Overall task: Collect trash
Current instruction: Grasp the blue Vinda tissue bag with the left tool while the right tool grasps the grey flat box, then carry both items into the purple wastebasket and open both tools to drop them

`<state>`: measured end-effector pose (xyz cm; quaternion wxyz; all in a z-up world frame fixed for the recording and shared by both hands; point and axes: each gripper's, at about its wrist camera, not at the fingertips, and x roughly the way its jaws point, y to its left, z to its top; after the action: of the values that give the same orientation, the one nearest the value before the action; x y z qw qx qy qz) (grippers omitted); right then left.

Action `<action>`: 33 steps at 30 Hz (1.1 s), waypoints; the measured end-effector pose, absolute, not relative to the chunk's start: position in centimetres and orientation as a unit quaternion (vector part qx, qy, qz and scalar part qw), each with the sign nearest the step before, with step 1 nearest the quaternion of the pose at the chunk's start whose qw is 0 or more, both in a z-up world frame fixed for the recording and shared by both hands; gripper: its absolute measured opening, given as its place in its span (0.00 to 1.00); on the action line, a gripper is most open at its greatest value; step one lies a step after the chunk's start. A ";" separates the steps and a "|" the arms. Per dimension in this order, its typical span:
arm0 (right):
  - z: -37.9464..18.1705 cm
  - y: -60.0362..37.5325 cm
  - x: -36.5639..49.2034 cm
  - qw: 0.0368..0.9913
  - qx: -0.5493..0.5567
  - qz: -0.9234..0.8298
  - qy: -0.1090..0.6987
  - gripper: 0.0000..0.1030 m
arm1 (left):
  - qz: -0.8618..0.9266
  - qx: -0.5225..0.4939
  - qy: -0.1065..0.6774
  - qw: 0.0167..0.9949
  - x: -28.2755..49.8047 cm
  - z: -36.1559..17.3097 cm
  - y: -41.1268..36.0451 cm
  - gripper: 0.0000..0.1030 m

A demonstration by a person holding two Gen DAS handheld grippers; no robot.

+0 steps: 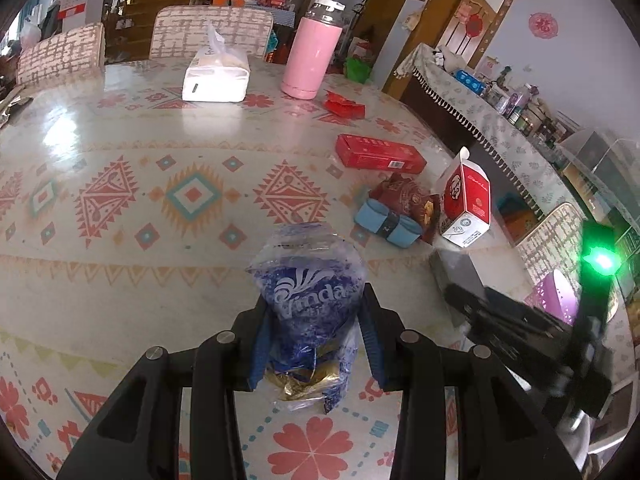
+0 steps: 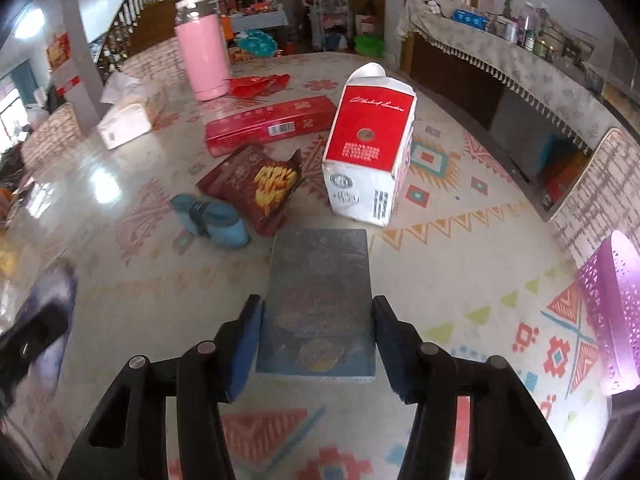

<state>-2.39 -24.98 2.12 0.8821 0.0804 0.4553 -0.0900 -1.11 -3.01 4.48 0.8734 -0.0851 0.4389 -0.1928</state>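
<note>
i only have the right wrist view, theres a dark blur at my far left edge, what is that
Observer: That is the left gripper, shut on a crumpled blue Vinda wrapper.
Operator: anything else caught in there
Observer: Gold foil hangs at the bottom of the wrapper, between the fingers.
Operator: how does my right one look from over there
Observer: From the left wrist the right gripper is only a dark blur at the right edge, with a green light glowing on it. In your own view its fingers flank a flat grey box.
</note>
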 end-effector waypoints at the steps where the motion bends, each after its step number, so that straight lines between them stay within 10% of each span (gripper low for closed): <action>1: 2.4 -25.2 -3.2 0.883 0.087 -0.082 0.453 0.57 | -0.194 -0.084 0.439 0.873 -1.2 4.5 -3.1 0.37; 33: 4.9 -40.7 -24.0 0.897 0.284 -0.036 0.336 0.57 | -0.169 -0.010 0.445 0.879 -3.3 3.8 -7.4 0.37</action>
<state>-23.98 -40.70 4.94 0.8972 0.2838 0.3364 -0.0355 -3.34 -7.41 3.78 0.8794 -0.0097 0.4451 -0.1686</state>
